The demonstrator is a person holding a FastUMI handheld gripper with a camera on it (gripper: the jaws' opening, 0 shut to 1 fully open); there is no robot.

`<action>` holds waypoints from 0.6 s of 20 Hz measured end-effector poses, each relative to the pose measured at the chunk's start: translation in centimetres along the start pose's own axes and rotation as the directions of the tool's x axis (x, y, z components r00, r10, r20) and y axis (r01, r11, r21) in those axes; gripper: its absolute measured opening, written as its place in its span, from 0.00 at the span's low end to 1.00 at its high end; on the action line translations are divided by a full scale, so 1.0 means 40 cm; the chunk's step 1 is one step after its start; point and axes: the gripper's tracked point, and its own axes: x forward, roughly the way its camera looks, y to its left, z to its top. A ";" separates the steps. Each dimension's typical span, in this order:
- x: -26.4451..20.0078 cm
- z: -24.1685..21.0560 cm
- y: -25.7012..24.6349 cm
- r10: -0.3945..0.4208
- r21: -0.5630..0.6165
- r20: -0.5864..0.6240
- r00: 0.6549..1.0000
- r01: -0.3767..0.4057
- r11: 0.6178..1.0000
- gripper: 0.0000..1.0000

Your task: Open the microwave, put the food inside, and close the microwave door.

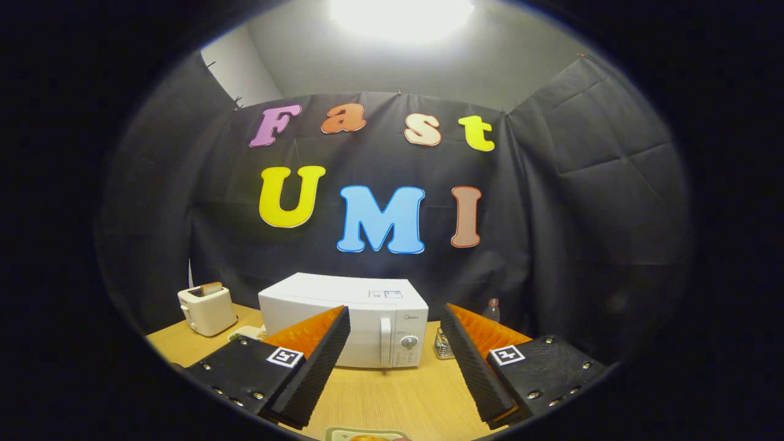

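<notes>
A white microwave (349,321) stands on the wooden table (392,398) beyond my fingers, its door shut and its vertical handle (385,342) beside the control panel with a round knob (408,342). My gripper (395,318) is open, its two black ridged fingers (318,361) spread wide with nothing between them. Close below the fingers, at the table's near edge, sits a pale plate (343,433) with an orange piece of food (367,438) on it, mostly cut off from sight.
A white toaster (207,309) with a slice of bread in it stands left of the microwave. A small flat pale object (248,332) lies between them. Right of the microwave are a small glass jar (442,346) and a clear bottle (492,311).
</notes>
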 end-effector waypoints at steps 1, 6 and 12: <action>0.005 -0.003 -0.003 0.000 0.003 0.001 1.000 0.000 1.000 0.95; 0.072 -0.028 -0.003 0.025 0.029 -0.019 1.000 -0.024 0.999 0.95; 0.198 -0.082 0.021 0.082 0.013 -0.050 0.995 -0.082 0.997 0.95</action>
